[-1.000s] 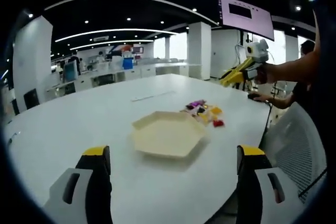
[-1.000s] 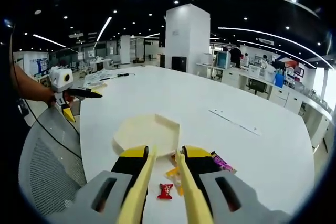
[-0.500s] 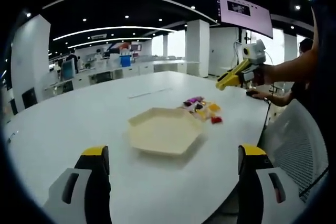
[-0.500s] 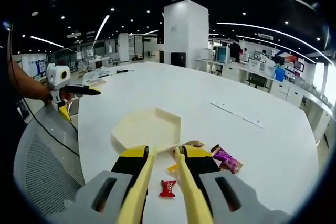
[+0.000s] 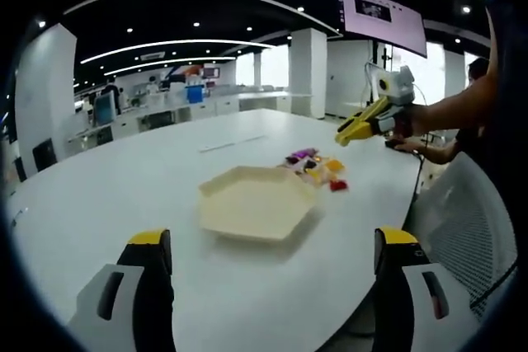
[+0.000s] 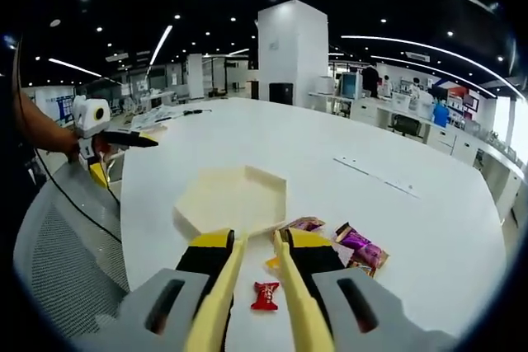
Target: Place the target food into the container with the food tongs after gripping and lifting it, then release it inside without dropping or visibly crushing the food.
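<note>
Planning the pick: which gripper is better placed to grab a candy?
Right. The right gripper holds yellow tongs over the red candy; the left gripper is open and empty, behind the tray.

I can read no text anywhere. The hanging screen (image 5: 382, 19), high and to the right above my left jaws, shows a pale page with a dark strip (too blurred to read). The candy wrappers (image 6: 360, 247) just right of my right jaws bear no legible print.

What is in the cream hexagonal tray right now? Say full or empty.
Empty. The cream hexagonal tray shows a bare inside in both views; the wrapped candies lie on the white table beside it.
</note>
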